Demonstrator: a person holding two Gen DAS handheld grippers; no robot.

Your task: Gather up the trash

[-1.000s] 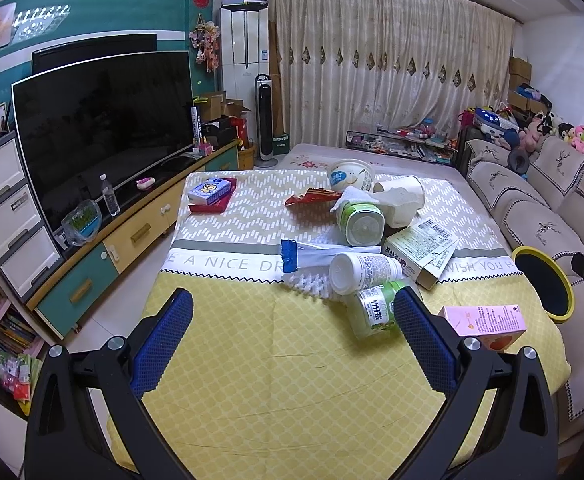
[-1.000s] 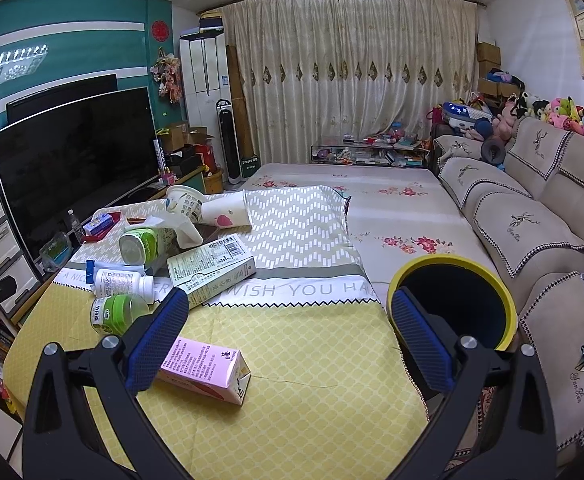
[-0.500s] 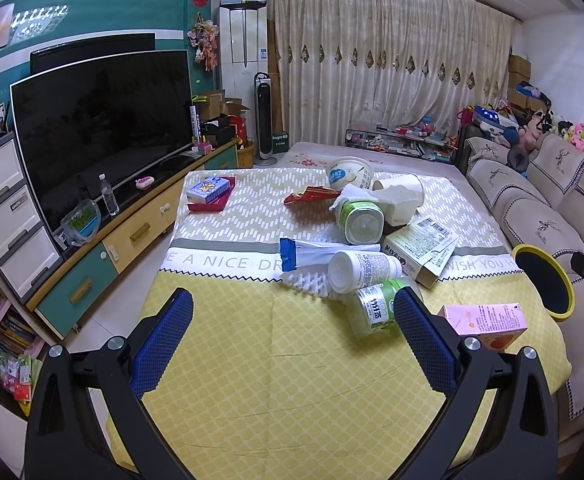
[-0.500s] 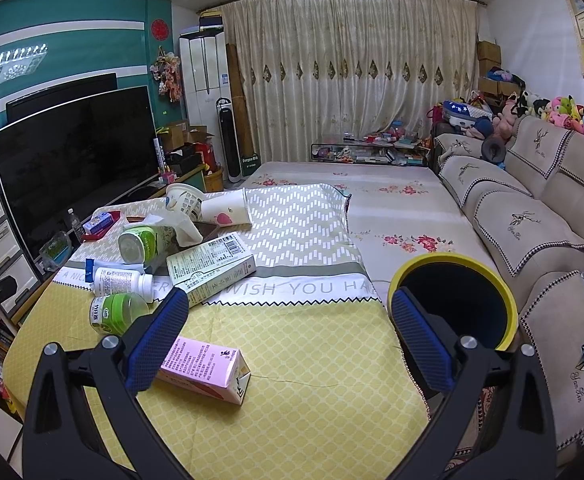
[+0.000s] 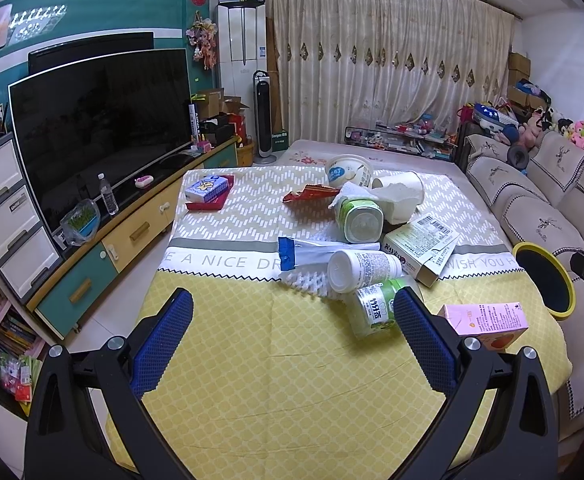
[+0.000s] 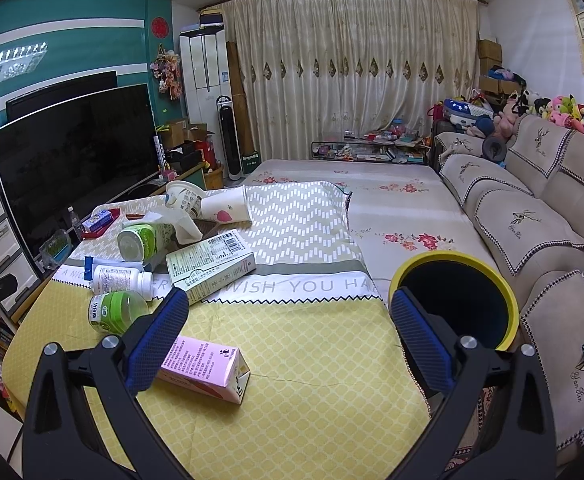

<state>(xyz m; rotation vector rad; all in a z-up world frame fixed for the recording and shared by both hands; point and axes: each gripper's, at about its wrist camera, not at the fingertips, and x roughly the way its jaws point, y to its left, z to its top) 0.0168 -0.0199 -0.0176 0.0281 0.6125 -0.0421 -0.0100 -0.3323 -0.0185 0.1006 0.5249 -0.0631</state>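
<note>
On the yellow-clothed worktop [image 5: 276, 380] the trash lies in a loose heap; a white bottle [image 5: 361, 270] on its side touches a green-labelled bottle [image 5: 375, 310], with a pale green carton [image 5: 419, 246] just beside them and a paper cup [image 5: 399, 190] farther back; a pink carton [image 6: 204, 368] lies apart, near the worktop's right edge. Beside that edge stands the yellow-rimmed bin [image 6: 457, 300]. Left hand-held gripper [image 5: 292, 336] hangs above the cloth, fingers spread wide, holding nothing; right hand-held gripper [image 6: 288, 340] is likewise apart and empty, its left finger over the pink carton, its right finger before the bin.
</note>
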